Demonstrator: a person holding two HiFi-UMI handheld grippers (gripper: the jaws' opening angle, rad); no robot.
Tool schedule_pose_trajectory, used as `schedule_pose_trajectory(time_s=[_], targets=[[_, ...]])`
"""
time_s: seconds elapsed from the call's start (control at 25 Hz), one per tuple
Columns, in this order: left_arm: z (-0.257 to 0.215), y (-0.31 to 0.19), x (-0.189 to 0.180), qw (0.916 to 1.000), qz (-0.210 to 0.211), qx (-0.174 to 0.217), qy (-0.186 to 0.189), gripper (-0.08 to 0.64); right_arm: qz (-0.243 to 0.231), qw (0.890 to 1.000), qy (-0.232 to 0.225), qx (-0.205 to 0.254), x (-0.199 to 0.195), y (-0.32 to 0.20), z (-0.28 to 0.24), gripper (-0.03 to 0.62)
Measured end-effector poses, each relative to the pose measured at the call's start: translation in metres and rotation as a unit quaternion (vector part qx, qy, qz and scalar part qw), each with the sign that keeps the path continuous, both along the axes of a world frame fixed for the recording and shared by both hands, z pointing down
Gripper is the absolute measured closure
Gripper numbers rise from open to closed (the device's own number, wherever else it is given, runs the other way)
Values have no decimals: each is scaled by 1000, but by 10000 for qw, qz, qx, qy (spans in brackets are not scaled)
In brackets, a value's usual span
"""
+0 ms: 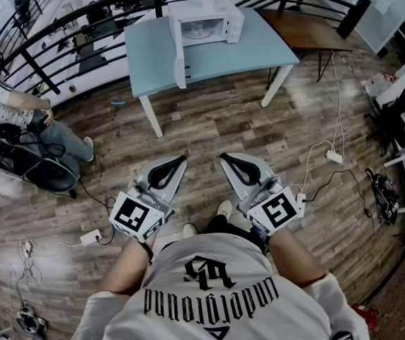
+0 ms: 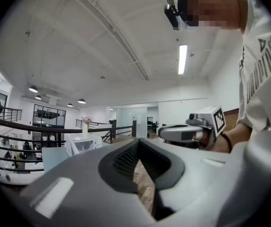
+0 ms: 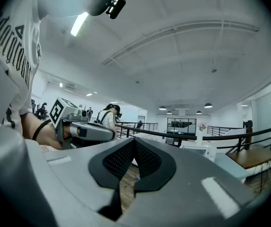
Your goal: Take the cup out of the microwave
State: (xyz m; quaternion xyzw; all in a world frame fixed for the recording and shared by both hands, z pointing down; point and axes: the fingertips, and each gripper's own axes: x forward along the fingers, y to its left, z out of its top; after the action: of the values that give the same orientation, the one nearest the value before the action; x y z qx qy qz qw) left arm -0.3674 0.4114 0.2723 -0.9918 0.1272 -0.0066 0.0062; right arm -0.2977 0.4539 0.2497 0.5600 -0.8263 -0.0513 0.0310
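left gripper [image 1: 182, 160] & right gripper [image 1: 224, 158] both closed, empty, level above floor [image 1: 217, 122], well short of microwave [image 1: 206, 21] on desk [image 1: 220, 59], door [image 1: 180, 57] open

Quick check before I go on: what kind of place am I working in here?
Probably an open office or lab space on an upper level: a curved black railing edges the wood floor, a microwave sits on a pale blue table, and a power strip lies on the floor.
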Motion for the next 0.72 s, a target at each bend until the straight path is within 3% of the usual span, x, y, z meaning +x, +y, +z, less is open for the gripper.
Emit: schedule_pose_trajectory(time_s=[0.32, 0.72], targets=[[8, -32, 39, 10000, -68, 6, -46, 511, -88, 9999, -70, -12, 38, -31, 9, 592], [12, -66, 128, 9997, -140, 90, -180, 509, -166, 9996, -213, 51, 137, -63, 10, 592]])
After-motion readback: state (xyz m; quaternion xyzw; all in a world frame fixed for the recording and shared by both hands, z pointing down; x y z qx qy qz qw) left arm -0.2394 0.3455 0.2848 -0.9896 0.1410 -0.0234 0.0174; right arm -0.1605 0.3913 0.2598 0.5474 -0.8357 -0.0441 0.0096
